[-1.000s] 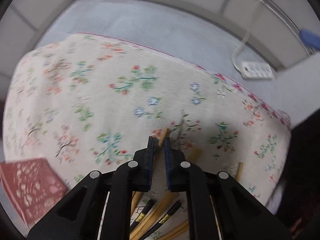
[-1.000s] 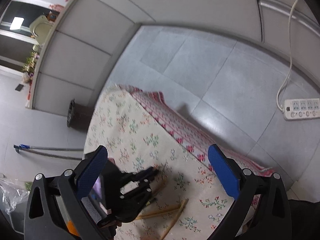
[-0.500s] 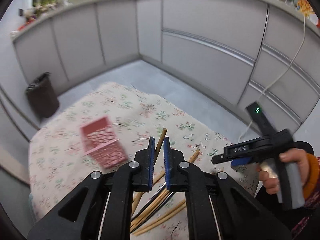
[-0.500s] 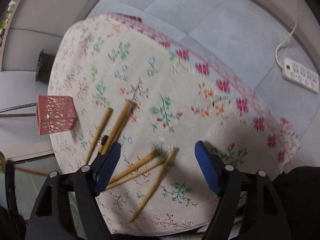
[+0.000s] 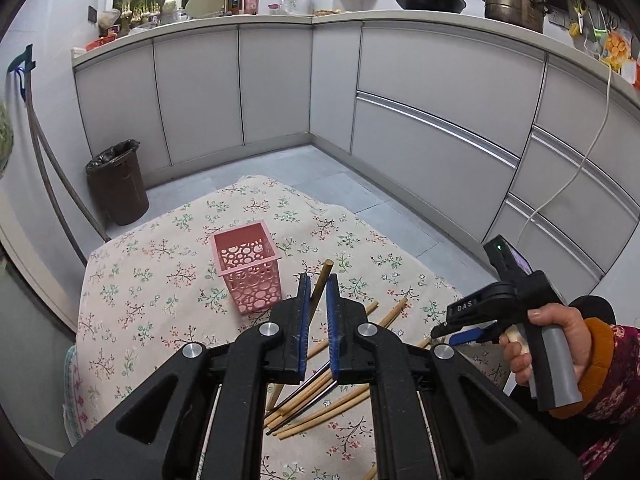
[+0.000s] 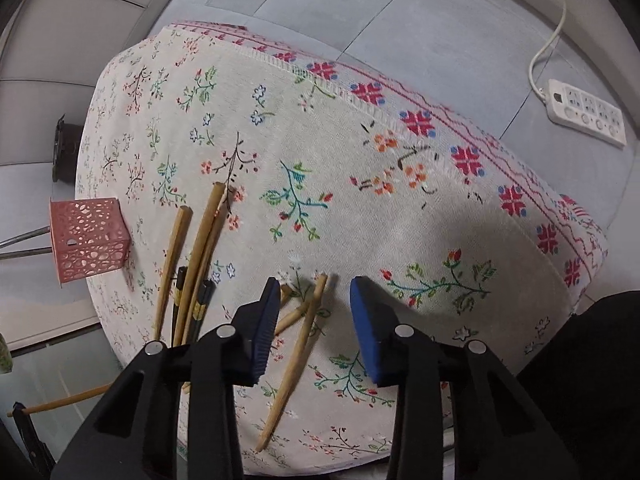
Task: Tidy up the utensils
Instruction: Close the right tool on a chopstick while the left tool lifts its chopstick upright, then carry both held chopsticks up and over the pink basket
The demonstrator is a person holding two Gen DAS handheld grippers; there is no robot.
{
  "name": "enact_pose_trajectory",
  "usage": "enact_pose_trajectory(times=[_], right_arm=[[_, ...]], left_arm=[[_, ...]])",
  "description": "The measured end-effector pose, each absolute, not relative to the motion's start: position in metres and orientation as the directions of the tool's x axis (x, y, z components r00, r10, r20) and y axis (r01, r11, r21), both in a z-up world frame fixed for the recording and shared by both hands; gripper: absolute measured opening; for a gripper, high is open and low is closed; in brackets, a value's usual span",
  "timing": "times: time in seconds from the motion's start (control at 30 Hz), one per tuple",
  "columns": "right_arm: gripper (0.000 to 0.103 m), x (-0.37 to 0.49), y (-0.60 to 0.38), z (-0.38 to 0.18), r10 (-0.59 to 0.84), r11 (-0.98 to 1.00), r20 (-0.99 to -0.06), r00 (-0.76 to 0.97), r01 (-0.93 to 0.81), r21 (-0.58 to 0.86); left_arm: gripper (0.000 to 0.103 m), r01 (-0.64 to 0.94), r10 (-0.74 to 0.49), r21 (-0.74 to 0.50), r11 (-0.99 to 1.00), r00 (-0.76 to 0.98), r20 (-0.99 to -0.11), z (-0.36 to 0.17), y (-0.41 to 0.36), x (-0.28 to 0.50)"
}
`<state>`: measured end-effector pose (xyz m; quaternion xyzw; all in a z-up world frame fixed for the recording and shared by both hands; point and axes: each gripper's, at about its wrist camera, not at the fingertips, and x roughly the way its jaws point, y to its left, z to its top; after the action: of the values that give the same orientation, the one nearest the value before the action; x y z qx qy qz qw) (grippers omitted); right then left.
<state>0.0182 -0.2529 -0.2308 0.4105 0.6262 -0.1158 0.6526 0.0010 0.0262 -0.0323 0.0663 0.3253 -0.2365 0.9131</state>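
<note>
- My left hand-held gripper (image 5: 317, 286) clamps one chopstick (image 5: 323, 278), pointing up-forward; the pink holder (image 5: 249, 266) stands just ahead-left on the worktop (image 5: 160, 280).
- My right hand-held gripper (image 6: 313, 285) is closing around a lying chopstick (image 6: 294, 368), not yet pinched.

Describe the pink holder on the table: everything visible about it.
The pink holder is a small square cup that looks like plastic, its walls pierced with round holes of mixed sizes and topped by a plain solid rim. It tapers slightly toward the base. It stands upright on the floral tablecloth, open end up, and looks empty from the left wrist view. Nothing touches it except the cloth; the loose chopsticks lie close beside it, apart from it. Neither gripper is on it.
</note>
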Motion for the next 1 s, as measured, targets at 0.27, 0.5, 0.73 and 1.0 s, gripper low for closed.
enact_pose_trajectory(times=[0.27,0.5,0.73,1.0], right_arm=[[0.008,0.029,-0.243,-0.231,0.293,0.682,-0.943,0.157,0.657,0.321],[0.006,0.019,-0.241,-0.208,0.291,0.683,-0.915,0.279,0.609,0.403],[0.005,0.01,-0.221,-0.132,0.265,0.782,-0.865,0.427,0.43,0.452],[0.005,-0.001,-0.208,-0.061,0.219,0.85,-0.795,0.566,0.29,0.44]], left_arm=[[0.007,0.418,-0.379,-0.082,0.905,0.705,-0.599,-0.032,0.046,-0.002],[0.006,0.351,-0.36,-0.129,0.927,0.74,-0.569,-0.026,0.063,-0.009],[0.004,0.284,-0.337,-0.183,0.941,0.771,-0.541,-0.014,0.08,-0.017],[0.004,0.242,-0.303,-0.184,0.953,0.797,-0.522,0.005,0.085,-0.025]])
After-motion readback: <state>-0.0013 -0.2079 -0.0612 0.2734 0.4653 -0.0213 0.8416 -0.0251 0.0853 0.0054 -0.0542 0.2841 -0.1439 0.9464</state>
